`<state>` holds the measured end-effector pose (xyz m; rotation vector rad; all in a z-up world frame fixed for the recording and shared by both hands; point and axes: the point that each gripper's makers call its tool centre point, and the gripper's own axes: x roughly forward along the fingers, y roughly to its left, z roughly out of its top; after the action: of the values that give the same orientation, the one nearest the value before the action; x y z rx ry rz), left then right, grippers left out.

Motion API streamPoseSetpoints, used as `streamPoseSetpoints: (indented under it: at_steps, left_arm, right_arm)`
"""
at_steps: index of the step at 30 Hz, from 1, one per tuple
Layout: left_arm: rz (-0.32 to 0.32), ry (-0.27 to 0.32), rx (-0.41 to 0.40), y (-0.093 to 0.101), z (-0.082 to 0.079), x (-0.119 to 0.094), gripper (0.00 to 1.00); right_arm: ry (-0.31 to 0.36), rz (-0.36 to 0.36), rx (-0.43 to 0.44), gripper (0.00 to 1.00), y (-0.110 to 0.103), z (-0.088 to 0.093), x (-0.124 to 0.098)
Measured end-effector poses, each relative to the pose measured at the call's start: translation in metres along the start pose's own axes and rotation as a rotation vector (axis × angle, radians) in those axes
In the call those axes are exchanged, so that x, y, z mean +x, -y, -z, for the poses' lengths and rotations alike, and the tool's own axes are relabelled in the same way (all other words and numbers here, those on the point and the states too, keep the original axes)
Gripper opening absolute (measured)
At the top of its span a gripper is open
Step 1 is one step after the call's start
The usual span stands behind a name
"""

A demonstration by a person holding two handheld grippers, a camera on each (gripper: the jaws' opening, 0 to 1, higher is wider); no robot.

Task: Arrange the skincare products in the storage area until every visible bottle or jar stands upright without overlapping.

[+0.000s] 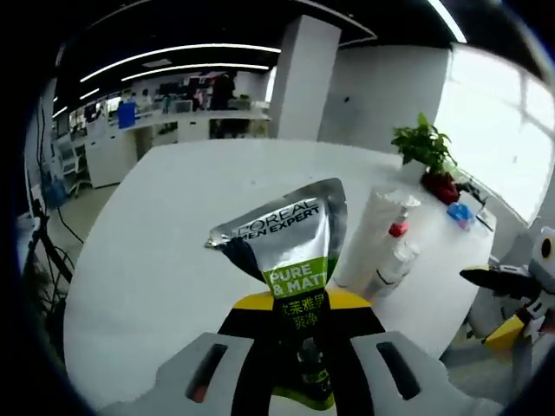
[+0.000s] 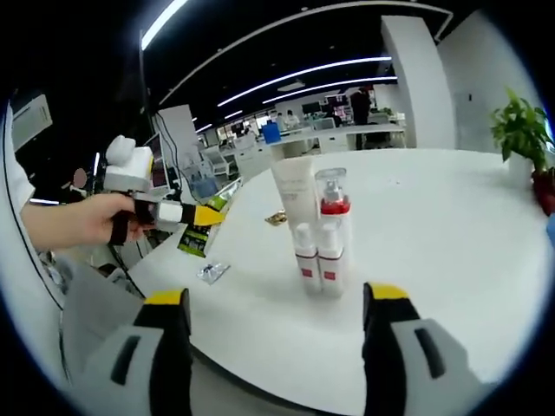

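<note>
My left gripper (image 1: 299, 310) is shut on a silver and green L'Oreal tube (image 1: 290, 238), whose crimped end points away from me over the white table (image 1: 173, 243). Beyond it to the right stand a tall white tube (image 1: 368, 230), a pump bottle with a red collar (image 1: 397, 227) and a small white bottle (image 1: 395, 264). In the right gripper view the white tube (image 2: 295, 186), the pump bottle (image 2: 332, 204) and two small red-labelled bottles (image 2: 306, 256) stand upright close together. My right gripper (image 2: 277, 299) is open, short of them. A hand holds the left gripper (image 2: 186, 214) with the green tube (image 2: 198, 240) at the left.
A potted plant (image 1: 425, 147) stands near the table's far edge, with a small blue item (image 1: 460, 214) beside it. A small brownish item (image 2: 277, 218) lies beside the white tube. Something silver (image 2: 212, 273) shows near the table's left edge. Office desks stand behind.
</note>
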<state>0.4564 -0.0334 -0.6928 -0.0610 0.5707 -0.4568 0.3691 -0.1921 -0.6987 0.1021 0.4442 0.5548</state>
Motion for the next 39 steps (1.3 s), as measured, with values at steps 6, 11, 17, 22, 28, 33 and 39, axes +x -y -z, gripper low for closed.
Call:
streamPoseSetpoints:
  at_steps: [6,11,17,22,28,33,39]
  left_arm:
    - [0.040,0.019,0.043,0.015,-0.002,-0.012,0.15]
    - [0.075,0.030,0.069,0.025,-0.001,-0.022,0.15]
    - [0.139,0.041,0.100,0.041,0.003,-0.030,0.15]
    - [0.192,0.054,0.126,0.057,0.005,-0.036,0.15]
    - [0.247,0.059,0.147,0.074,0.007,-0.042,0.15]
    - [0.278,0.079,0.150,0.089,0.005,-0.044,0.16]
    - [0.288,0.082,0.186,0.100,0.006,-0.042,0.16]
  right_arm:
    - [-0.003,-0.028,0.023,0.76,-0.005,-0.001,0.000]
    - [0.044,-0.067,0.092,0.72,-0.013,-0.013,-0.003]
    - [0.105,-0.185,0.133,0.57,-0.040,-0.043,0.005]
    - [0.140,-0.259,0.153,0.56,-0.057,-0.062,0.019]
    - [0.183,-0.316,0.207,0.49,-0.063,-0.079,0.031]
    - [0.195,-0.331,0.279,0.35,-0.059,-0.081,0.036]
    - [0.211,-0.354,0.392,0.13,-0.060,-0.089,0.032]
